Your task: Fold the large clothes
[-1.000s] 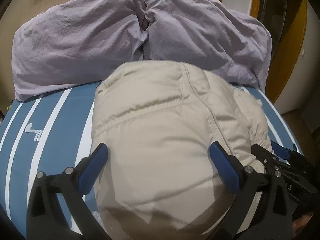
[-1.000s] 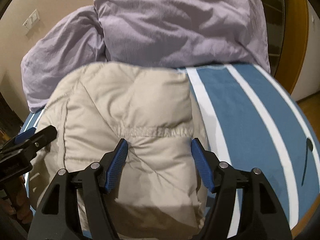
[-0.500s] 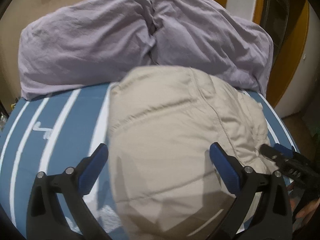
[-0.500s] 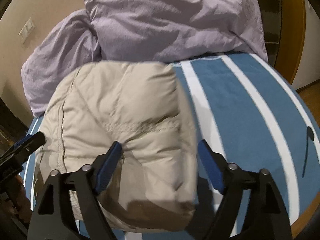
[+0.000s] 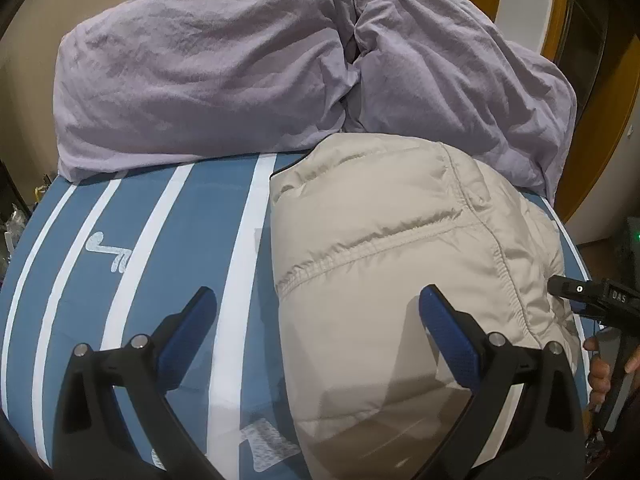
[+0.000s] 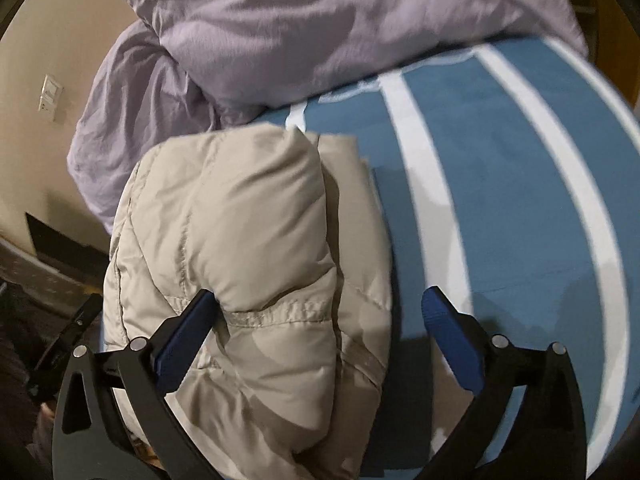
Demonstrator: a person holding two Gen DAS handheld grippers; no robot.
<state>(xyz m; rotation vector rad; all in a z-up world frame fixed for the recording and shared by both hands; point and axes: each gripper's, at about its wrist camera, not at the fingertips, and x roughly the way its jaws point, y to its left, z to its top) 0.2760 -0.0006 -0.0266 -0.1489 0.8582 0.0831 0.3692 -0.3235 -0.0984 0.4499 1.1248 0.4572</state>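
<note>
A folded beige puffer jacket (image 5: 400,260) lies on the blue bed cover with white stripes (image 5: 180,220). My left gripper (image 5: 318,312) is open above the jacket's left edge, with its right finger (image 5: 440,320) over the fabric and its left finger over bare cover. My right gripper (image 6: 320,312) has its jaws opening wide over the jacket (image 6: 248,220). Its left pad (image 6: 192,328) rests against a puffy fold, and its right pad hangs over the cover (image 6: 500,200) without pressing anything. In the left wrist view the right gripper (image 5: 580,296) shows at the jacket's right side, held by a hand (image 5: 600,368).
Two crumpled lilac pillows (image 5: 200,72) are piled at the head of the bed, just behind the jacket. A beige wall with a switch plate (image 6: 50,98) stands behind them. A wooden door frame (image 5: 592,100) rises at the right. The bed's left edge drops to a dark floor (image 6: 48,264).
The right gripper's jaws have spread wider and swung right, so the jacket sits left in its view. The left gripper has shifted left, off the jacket's middle.
</note>
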